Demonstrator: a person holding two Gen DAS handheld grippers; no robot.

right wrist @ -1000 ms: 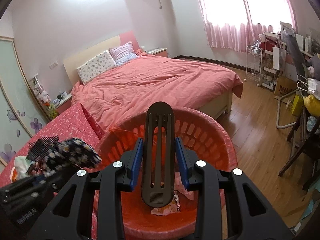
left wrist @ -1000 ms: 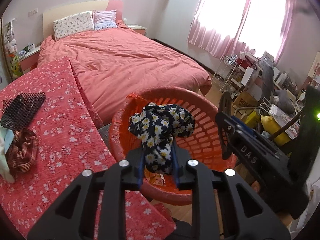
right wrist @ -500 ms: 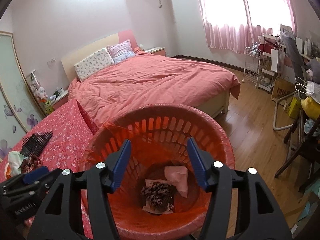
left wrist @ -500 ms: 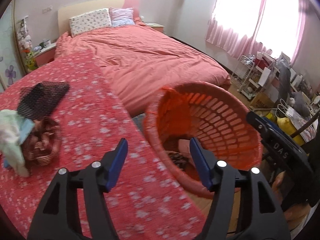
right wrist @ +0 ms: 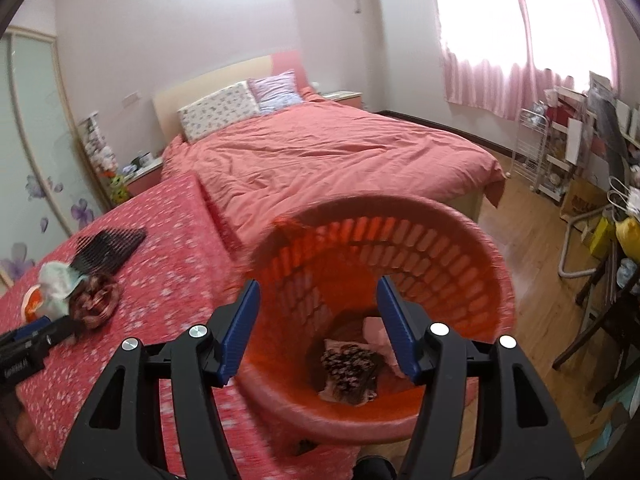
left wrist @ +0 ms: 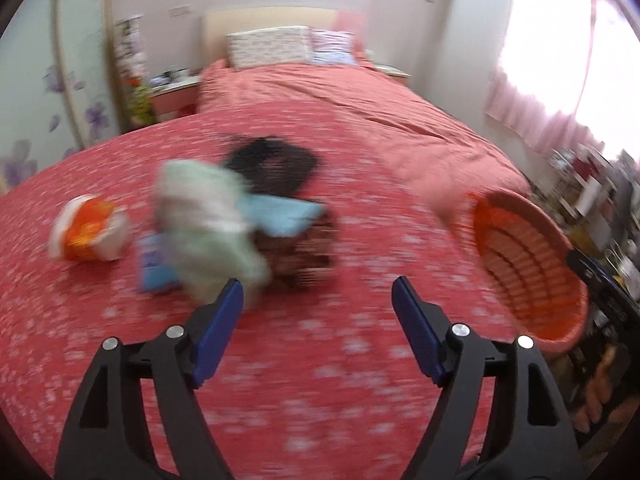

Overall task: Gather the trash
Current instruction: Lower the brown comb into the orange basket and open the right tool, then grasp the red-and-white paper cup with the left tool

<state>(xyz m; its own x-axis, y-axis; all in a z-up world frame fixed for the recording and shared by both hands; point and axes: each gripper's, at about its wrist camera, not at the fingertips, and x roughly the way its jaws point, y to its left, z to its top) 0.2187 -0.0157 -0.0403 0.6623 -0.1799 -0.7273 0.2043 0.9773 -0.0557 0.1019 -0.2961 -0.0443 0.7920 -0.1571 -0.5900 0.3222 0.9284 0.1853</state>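
Red floral cloth covers the table [left wrist: 320, 380], the widest surface here, with the orange basket [right wrist: 460, 248] just off its right edge, some scraps already at the bottom. Remaining trash sits in a blurred cluster at the far left of the table: a pale crumpled wad [left wrist: 208, 224], a black mesh piece [left wrist: 272, 164] behind it, a light blue scrap [left wrist: 284, 212], an orange-and-white wrapper [left wrist: 88, 232] furthest left. Left gripper [left wrist: 318, 300] faces the cluster, jaws opening, nothing between them. Right gripper [right wrist: 318, 304] hangs over the basket, jaws apart, empty. Judgement: centre the left jaws on one piece, probably the wad, and close low, clear of the cloth.
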